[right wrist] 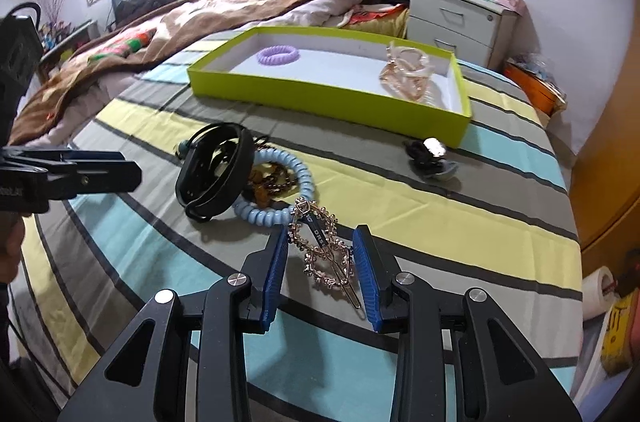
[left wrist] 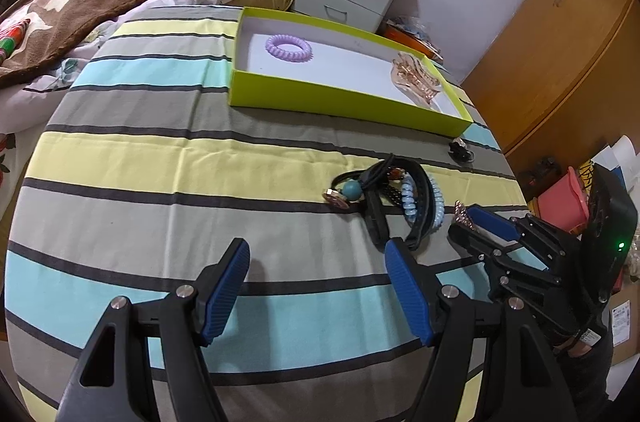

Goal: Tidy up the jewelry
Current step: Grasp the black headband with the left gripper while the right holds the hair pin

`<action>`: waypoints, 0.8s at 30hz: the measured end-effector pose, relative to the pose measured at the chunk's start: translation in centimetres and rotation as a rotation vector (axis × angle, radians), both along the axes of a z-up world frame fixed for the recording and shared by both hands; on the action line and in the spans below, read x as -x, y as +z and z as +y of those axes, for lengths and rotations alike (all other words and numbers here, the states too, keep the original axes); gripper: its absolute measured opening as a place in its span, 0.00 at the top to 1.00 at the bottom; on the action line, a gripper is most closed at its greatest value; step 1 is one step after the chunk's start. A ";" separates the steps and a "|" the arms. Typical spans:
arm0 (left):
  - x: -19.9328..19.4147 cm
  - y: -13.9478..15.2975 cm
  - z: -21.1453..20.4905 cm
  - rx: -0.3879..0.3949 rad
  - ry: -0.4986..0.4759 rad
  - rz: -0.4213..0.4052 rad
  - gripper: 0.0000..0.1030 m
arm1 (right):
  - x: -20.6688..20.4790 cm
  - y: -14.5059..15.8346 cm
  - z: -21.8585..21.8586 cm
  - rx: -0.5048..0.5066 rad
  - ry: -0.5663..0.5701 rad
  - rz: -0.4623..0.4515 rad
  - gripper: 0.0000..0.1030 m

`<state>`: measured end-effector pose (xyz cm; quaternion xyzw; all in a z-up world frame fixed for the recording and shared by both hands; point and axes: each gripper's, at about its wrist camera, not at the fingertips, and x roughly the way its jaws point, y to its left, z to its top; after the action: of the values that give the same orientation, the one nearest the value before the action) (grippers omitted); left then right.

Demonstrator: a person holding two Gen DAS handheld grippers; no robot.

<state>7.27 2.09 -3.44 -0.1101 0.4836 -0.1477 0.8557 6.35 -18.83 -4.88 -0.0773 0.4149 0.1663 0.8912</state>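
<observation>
Blue-padded, my right gripper (right wrist: 320,264) straddles a rose-gold rhinestone hair clip (right wrist: 324,250) on the striped cloth (right wrist: 460,222); its jaws stand narrow, and I cannot tell whether the pads touch it. My left gripper (left wrist: 316,286) hangs wide over bare cloth. Just beyond lies a tangle: black headband (right wrist: 216,174), pale blue coil tie (right wrist: 276,190). Farther off, the green box (right wrist: 320,94) holds a purple coil tie (right wrist: 278,54) and a clear claw clip (right wrist: 408,74).
</observation>
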 end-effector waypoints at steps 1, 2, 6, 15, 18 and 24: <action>-0.2 0.0 -0.3 0.000 -0.003 0.003 0.30 | 0.1 0.0 -0.2 -0.006 -0.006 0.001 0.66; -0.3 0.0 -0.5 0.000 -0.004 0.005 0.30 | 0.2 0.0 -0.3 -0.011 -0.010 0.001 0.66; -1.0 0.0 -2.0 0.000 -0.011 0.000 0.30 | 0.7 0.2 -1.1 -0.037 -0.031 0.000 0.66; -2.0 -0.8 -4.5 -0.085 0.014 0.004 0.36 | 1.5 0.7 -2.5 -0.077 -0.064 -0.015 0.66; -2.3 -1.0 -5.0 -0.109 0.016 0.000 0.40 | 1.6 0.7 -2.6 -0.084 -0.065 -0.020 0.66; -2.6 -1.0 -5.9 -0.149 0.032 -0.014 0.54 | 2.1 0.9 -2.9 -0.094 -0.064 -0.031 0.66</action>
<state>9.87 -3.77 -4.46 -0.0530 0.4854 -0.0984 0.8671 4.29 -21.71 -3.97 -0.0245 0.3951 0.1556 0.9050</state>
